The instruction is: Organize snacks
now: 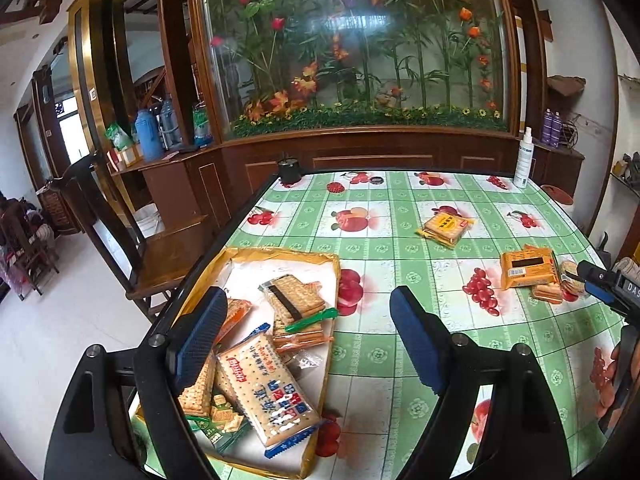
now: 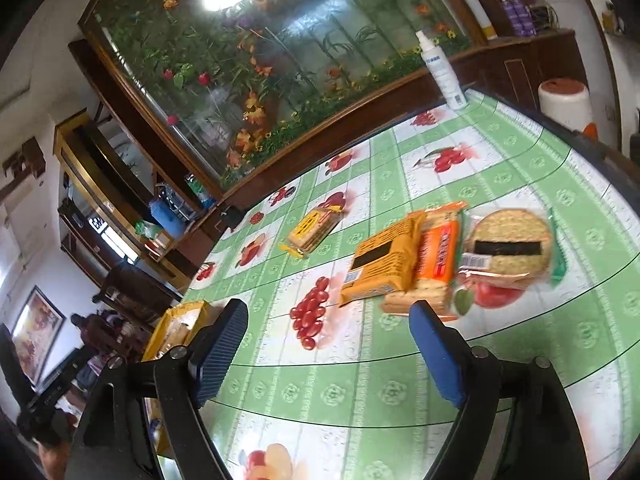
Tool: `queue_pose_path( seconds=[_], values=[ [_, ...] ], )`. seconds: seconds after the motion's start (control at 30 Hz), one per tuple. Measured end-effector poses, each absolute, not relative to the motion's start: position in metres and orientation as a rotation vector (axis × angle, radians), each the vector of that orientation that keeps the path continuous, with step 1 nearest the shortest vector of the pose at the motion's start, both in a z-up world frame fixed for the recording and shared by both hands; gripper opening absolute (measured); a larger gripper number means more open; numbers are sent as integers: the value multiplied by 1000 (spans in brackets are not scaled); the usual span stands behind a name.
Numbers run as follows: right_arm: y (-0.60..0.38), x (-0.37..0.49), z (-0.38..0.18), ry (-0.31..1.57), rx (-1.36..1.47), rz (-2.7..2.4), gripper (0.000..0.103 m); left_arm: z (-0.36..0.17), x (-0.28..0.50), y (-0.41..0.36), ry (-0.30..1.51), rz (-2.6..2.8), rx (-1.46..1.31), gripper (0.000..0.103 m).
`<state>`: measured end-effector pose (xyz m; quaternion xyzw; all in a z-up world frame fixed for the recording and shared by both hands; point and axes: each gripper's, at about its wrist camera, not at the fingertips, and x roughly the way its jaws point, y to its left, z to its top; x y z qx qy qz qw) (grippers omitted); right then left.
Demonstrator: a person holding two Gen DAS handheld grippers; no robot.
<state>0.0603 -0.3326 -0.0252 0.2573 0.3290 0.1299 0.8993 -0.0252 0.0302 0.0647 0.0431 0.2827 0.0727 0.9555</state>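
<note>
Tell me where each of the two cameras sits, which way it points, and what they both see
Left wrist: on the left gripper, looking along its open fingers over the tray of cracker packs toward the flower display; the right gripper pokes in at the right edge.
Right wrist: on the right gripper, tilted, open fingers facing the orange pack, round cracker pack and spray bottle.
Shared: the fruit tablecloth, the orange pack, spray bottle and tray.

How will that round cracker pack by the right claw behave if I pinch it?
The round cracker pack is in a glossy clear wrapper, so probably slippery. It lies flat, so it is unlikely to roll. The crackers look thin and probably brittle; a hard squeeze may crack them.
</note>
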Motion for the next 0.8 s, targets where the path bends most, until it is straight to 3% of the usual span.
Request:
queue_pose_path(
  seconds=[0.53,0.8],
  values=[
    [-322,58,-25,729,65,230,88,47,7,-11,637,40,109,84],
    [-326,82,-34,773,44,216,88,35,53,-41,680,-71,108,84]
  ],
)
